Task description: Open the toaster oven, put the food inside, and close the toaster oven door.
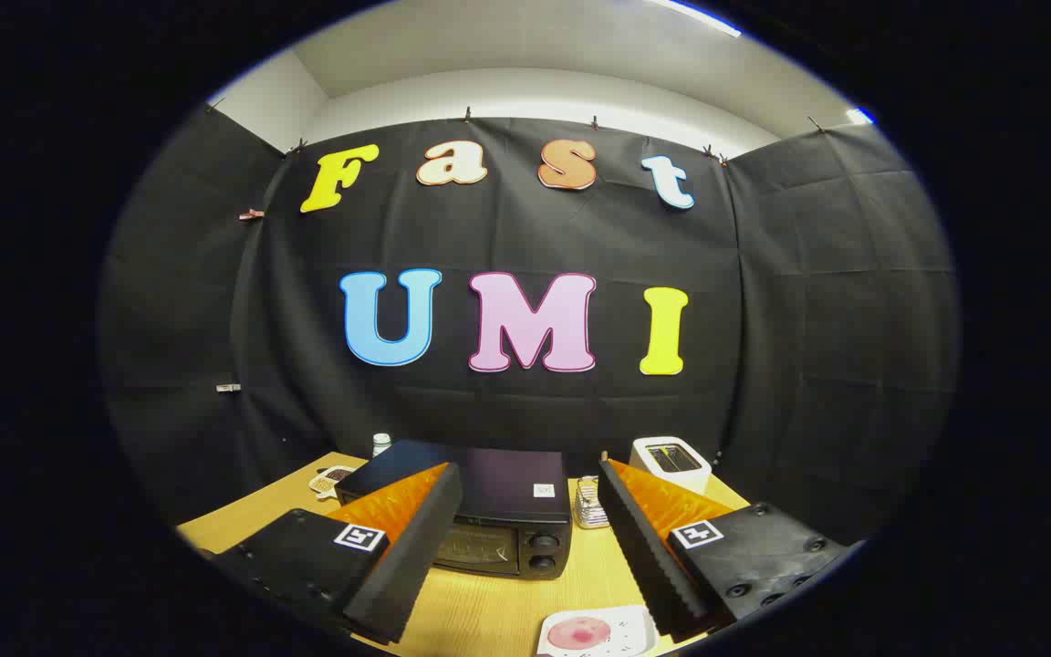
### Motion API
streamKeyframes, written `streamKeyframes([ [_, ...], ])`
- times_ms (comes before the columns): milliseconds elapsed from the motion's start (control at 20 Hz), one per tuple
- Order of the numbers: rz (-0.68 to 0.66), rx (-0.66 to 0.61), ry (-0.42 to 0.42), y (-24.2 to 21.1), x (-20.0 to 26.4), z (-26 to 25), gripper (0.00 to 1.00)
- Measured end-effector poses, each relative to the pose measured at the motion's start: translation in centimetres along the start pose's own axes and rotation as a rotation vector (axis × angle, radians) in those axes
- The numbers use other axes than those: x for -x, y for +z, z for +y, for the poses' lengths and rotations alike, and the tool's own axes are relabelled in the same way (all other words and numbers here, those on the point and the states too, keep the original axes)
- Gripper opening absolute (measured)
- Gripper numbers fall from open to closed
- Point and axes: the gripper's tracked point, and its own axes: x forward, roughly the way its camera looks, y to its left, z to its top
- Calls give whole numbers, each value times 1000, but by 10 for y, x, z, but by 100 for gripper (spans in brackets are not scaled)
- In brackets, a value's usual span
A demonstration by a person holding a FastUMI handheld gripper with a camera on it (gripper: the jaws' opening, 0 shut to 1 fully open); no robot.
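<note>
A: Gripper view. Surface and room?

B: Light wood table (507,611), black cloth wall behind, pale ceiling above with a light strip.

A: Fingers?

B: Gripper (530,547) spread wide, released. Nothing between the fingers, nothing touching them. Left finger (407,547) and right finger (649,547) each have an orange upper face and a black ribbed pad.

A: The oven?

B: Black toaster oven (489,511) sits just ahead, between the fingers and partly behind the left one. Door shut, glass dark, two knobs on its right side.

A: Food?

B: Pink round piece on a white plate (630,630), near the right finger's base.

A: Other items?

B: White toaster (669,461) beyond the right finger, a shiny metal rack (590,504) beside the oven, a small dish (332,476) and bottle (381,443) behind the left finger.
</note>
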Motion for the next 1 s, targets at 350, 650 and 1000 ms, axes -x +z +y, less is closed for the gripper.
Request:
streamKeyframes([
  [350,36,10,-48,-10,-1,-21,98],
  [650,46,10,-45,-12,-2,-20,98],
  [1000,39,3,-23,-8,-9,-10,98],
])
